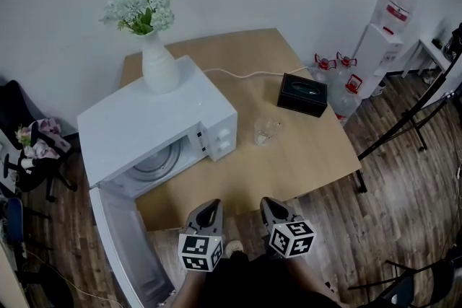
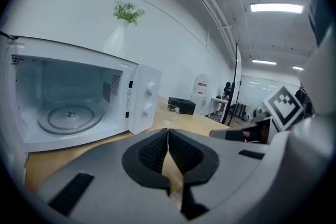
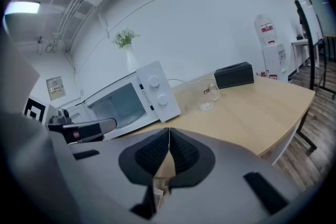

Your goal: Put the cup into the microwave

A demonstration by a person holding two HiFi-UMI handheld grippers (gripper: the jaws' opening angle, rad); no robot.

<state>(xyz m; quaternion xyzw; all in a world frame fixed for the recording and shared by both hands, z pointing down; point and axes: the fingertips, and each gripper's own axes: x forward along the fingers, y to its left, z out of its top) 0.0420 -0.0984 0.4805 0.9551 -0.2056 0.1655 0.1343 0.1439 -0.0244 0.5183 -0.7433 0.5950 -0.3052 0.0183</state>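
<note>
Worktop (image 1: pixel 310 155): microwave (image 1: pixel 144 119) at left, door (image 1: pixel 123 242) swung open, cavity empty. 2 tools at near edge: left tool (image 1: pixel 206 211) and right tool (image 1: pixel 274 210), both clamped shut, nothing held. Cup (image 1: pixel 266 132) upright on worktop just right of microwave, untouched. Step: approach. Next: open right tool, reach forward, close on cup.

Microwave (image 1: pixel 144 122) w/ door (image 1: pixel 123 242) open, glass cup (image 1: pixel 266 132) R of it on table (image 1: pixel 317 148); left gripper (image 1: pixel 209 204), right gripper (image 1: pixel 268 202) at near edge.

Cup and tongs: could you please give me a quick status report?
Left tongs, right tongs shut, empty. Cup untouched on table, beside microwave. Door open, nothing in the way.
</note>
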